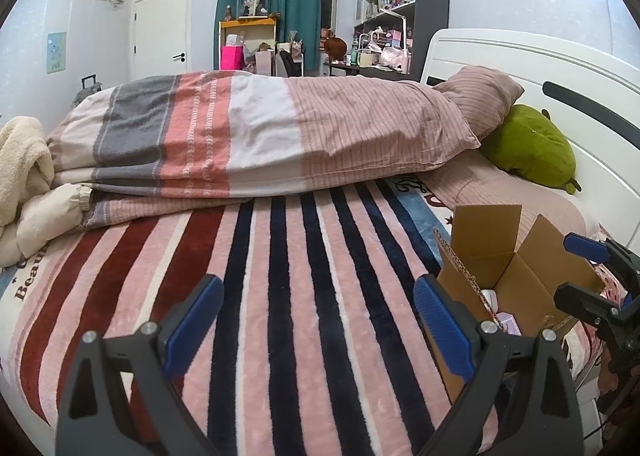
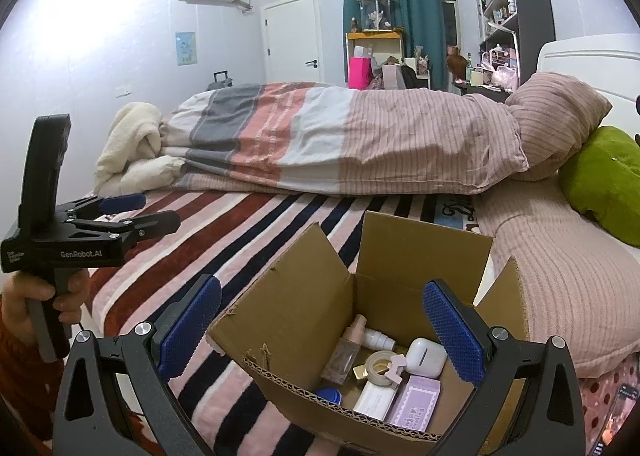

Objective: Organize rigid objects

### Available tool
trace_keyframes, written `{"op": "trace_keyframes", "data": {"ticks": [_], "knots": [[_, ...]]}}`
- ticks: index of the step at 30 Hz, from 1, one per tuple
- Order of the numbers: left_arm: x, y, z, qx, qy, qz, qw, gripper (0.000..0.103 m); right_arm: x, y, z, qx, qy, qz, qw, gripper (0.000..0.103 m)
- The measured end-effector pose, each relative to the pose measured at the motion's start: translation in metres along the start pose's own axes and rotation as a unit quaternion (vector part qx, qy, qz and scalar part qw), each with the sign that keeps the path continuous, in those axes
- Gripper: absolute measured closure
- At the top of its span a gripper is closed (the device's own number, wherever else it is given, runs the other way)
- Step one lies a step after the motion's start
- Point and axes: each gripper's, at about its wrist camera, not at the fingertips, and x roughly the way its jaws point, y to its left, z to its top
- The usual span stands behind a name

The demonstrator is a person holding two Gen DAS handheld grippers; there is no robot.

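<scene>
The bed (image 2: 280, 232), under a striped blanket, carries everything, and the open box (image 2: 400, 256) serves as the landmark. It sits on the blanket toward the pillow end, flaps standing up, a folded quilt (image 2: 340, 136) lying well beyond it.

Inside the box the rigid things are already gathered: a clear bottle (image 2: 348, 348) with its long axis running from the near wall toward the far wall, a small white bottle (image 2: 378, 338) lying crosswise beside it, a tape roll (image 2: 380, 368) in the middle, a white case (image 2: 426, 356) just right of the tape, a white tube (image 2: 374, 400) and a lilac carton (image 2: 414, 404) against the near wall, and a blue cap (image 2: 330, 394) in the near-left corner.

The right claw (image 2: 320, 332) hangs directly over the box, jaws wide and holding nothing, so the contents lie straight ahead and below it. The left claw (image 1: 318, 320) is left of the box over bare blanket, also wide and empty; from its view the box stands just beside its right finger.

No loose item shows on the blanket around the box, so the sorting seems near its end. If anything still needs shifting, the right claw is plainly the nearer one: it would only have to drop straight down, whereas the left would have to cross over the box's left flap.
</scene>
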Motion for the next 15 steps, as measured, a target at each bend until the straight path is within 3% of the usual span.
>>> {"op": "trace_keyframes", "data": {"ticks": [15], "knots": [[-0.0019,-0.0012,-0.0001,-0.002,-0.001,0.005,1.0000,0.008,-0.0043,-0.0017,0.0006,-0.002,-0.003,-0.002,1.000,0.001]]}}
